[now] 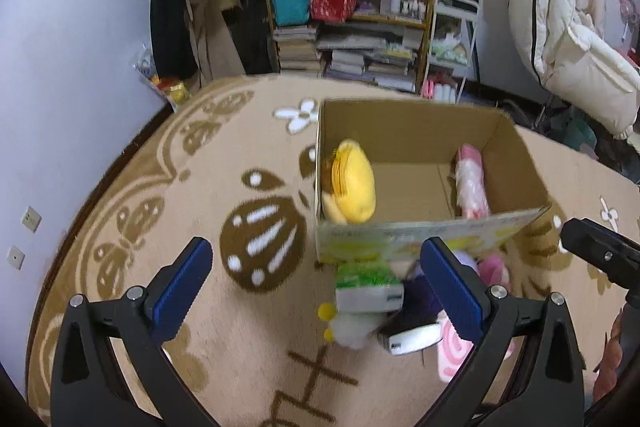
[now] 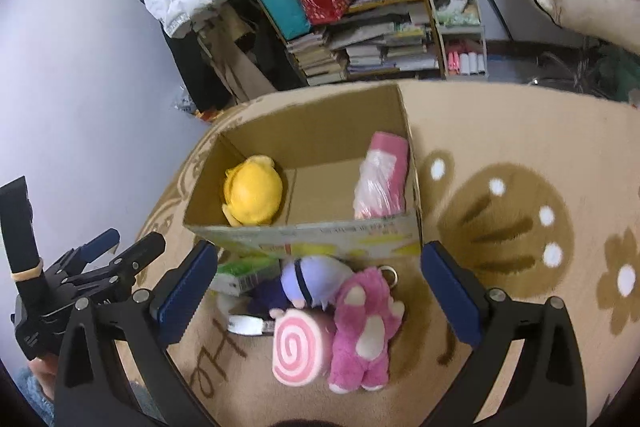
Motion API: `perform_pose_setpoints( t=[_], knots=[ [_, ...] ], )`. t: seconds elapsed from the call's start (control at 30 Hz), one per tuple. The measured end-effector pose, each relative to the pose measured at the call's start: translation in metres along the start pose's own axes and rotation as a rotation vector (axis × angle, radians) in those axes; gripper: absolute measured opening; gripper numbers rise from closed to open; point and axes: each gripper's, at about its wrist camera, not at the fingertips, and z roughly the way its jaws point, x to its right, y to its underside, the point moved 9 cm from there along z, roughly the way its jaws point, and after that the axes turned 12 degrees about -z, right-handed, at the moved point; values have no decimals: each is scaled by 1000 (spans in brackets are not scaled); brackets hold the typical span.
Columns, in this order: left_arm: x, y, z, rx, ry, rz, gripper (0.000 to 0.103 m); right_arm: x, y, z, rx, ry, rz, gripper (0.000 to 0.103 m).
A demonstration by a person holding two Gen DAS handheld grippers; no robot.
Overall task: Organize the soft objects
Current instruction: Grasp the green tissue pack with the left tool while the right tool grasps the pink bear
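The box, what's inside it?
Inside the box sit a yellow plush on the left and a pink wrapped bundle on the right, with bare cardboard between. The near wall hides the floor strip right behind it.

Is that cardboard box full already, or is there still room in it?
Still room. The cardboard box holds only a yellow plush and a pink wrapped bundle; bare floor shows between them.

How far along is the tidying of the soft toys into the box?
Done: the yellow plush and pink wrapped item lie in the cardboard box. In hand: nothing; both grippers are open. Left: the pink bear, swirl roll and purple doll on the rug.
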Motion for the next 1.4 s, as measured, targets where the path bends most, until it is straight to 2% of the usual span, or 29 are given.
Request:
perform_pose_setpoints(
  t=[0.33, 0.97, 1.13, 1.4],
  knots=[
    [-5, 32, 34, -129, 28, -41, 103, 11, 25, 19, -71, 16, 24, 103],
    [8, 52, 79, -245, 32, 21, 103, 21, 67, 64, -235, 49, 20, 103],
    [17, 58, 86, -259, 28, 67, 103, 24, 78, 72, -277, 36, 42, 97],
    [15, 66, 100, -290, -3, 62, 103, 25, 90, 82, -317, 56, 52, 96]
  ],
)
